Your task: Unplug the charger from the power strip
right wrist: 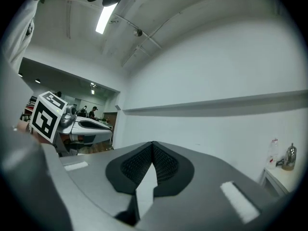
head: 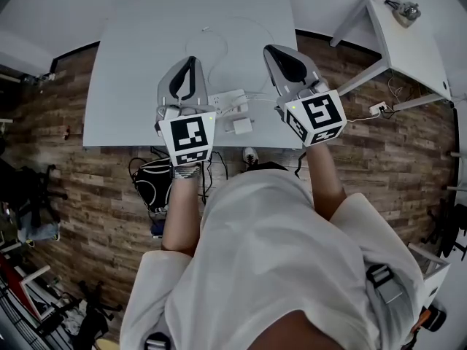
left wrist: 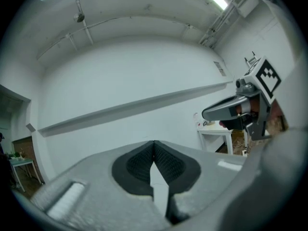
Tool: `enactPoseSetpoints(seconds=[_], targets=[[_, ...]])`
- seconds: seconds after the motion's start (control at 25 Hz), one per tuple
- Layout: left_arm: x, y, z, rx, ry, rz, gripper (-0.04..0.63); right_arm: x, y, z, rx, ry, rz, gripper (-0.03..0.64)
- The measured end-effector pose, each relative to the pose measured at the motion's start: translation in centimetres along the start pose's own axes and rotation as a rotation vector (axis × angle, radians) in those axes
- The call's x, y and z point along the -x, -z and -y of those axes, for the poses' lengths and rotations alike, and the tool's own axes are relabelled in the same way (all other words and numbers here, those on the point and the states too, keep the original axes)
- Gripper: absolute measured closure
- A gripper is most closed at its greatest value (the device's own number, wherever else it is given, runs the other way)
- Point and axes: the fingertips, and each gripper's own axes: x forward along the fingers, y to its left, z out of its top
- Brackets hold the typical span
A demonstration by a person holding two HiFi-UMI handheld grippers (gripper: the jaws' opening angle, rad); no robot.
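Hovering level above the white table (head: 131,86), the left gripper (left wrist: 154,143) and the right gripper (right wrist: 153,144) both have their jaws clenched together on nothing, each facing a bare white wall. Between them in the head view, the power strip (head: 228,100) lies near the table's front edge, its left end hidden behind the left gripper, with the white charger (head: 241,125) just beside it and a thin cable (head: 219,46) looping across the tabletop. A second white table (head: 416,49) stands well apart to the right.
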Motion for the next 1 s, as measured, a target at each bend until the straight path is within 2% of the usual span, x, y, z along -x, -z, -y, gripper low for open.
enactPoseSetpoints(seconds=[0.16,0.4,0.8,1.0], targets=[[0.1,-3.4,-1.7,-0.070,-0.054,0.060,0.592,-0.6,-4.0,-0.2,0.058,-0.001,0.078,0.615],[0.5,-5.5,-3.6,-0.056,-0.085,0.094,0.592,-1.4,-7.7,-0.4,0.090,-0.007,0.146,0.617],[1.6,-5.2,-4.8,-0.042,-0.125,0.073,0.592,-0.7,-6.9,-0.7,0.019,-0.016,0.132,0.617],[1.6,-6.0,-5.1,-0.041,-0.130,0.092,0.592,-1.0,-7.6,-1.3,0.036,-0.028,0.143,0.617]])
